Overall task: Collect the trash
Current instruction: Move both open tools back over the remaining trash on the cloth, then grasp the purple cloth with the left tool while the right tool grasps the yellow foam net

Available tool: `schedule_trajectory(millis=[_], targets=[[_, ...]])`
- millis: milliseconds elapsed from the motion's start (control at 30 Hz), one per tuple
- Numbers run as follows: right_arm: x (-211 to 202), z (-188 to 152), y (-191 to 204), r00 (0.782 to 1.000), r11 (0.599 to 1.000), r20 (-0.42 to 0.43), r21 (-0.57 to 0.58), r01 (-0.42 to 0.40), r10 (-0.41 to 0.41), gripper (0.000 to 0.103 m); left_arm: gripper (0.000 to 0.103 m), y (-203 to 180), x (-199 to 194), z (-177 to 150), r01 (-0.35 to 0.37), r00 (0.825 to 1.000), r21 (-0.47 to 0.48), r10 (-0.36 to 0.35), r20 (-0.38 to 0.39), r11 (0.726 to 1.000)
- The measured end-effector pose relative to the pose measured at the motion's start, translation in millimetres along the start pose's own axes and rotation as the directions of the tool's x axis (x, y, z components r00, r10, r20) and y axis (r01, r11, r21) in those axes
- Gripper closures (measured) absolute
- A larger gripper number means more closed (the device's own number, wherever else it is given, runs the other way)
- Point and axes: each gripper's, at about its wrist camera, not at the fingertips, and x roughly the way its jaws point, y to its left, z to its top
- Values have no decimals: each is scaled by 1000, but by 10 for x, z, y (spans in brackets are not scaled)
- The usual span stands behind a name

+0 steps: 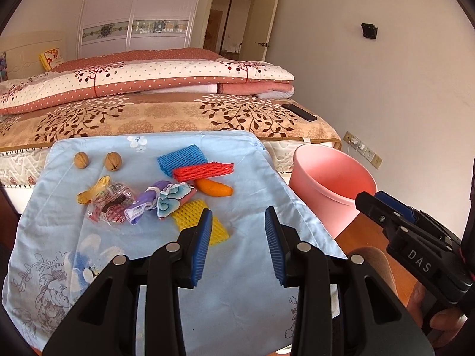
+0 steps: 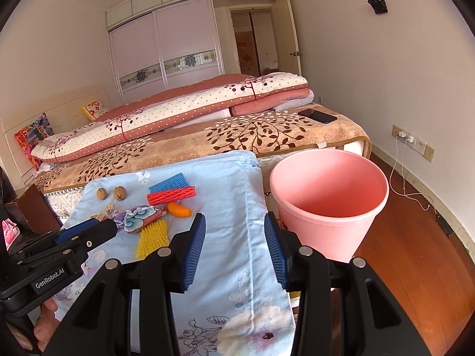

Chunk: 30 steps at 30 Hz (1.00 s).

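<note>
Trash lies on a light blue floral cloth (image 1: 252,184): two walnuts (image 1: 81,160), a blue foam net (image 1: 181,160), a red foam net (image 1: 203,171), an orange piece (image 1: 213,189), a yellow foam net (image 1: 190,215), crumpled wrappers (image 1: 111,204) and a purple and teal wrapper (image 1: 166,197). A pink bin (image 2: 329,204) stands right of the cloth. My left gripper (image 1: 239,244) is open and empty, just before the yellow net. My right gripper (image 2: 234,247) is open and empty over the cloth's right edge, beside the bin.
A bed (image 1: 166,115) with folded quilts lies behind the cloth, with a black phone (image 1: 299,112) on its corner. Wall sockets with a charger cable (image 2: 403,160) are at the right. The floor (image 2: 415,252) is red-brown wood.
</note>
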Motion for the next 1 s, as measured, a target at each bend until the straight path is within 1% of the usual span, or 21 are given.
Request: schedule_trajectory(millis=[100,200,300,400,533,633,767,867,933,967,1000], targets=[[17,-9,85,1000,1000,-9,-19,-16,16,62,66,109,-11,-27,-9,1000,-39,9,-8,999],[33,-17,165,999,999,-12,-36,-32,31,62,66,166,-20,-44,-32,999,-48,31,-13,998],[46,-24,225,999,998,-18,-49,-41,40,62,66,180,-31,-53,-31,999,-43,30,-12,999],[68,-36,268,999,997,-26,-57,-48,47,62,66,147,-6,-72,-61,998,-16,61,-29,998],[100,-46,315,998,996,-40,-63,-59,57,62,66,155,30,-96,-48,997,-12,47,-54,999],[128,-51,358,996,995,-49,-68,-71,68,62,66,210,-5,-99,-38,998,-29,37,-42,999],[190,-45,419,995,993,-57,-76,-89,84,62,66,316,-46,-70,-70,997,-59,69,-20,996],[256,-46,476,992,990,-73,-90,-111,105,62,66,445,-63,-36,-76,997,-95,75,-6,993],[308,-53,521,990,986,-81,-104,-128,120,62,66,543,-74,-5,-96,995,-108,97,0,989],[342,-55,547,987,983,-91,-115,-140,130,62,66,597,-79,3,-107,994,-117,108,2,987],[384,-64,579,985,981,-104,-125,-149,137,55,66,655,-77,10,-116,993,-126,116,-1,985]])
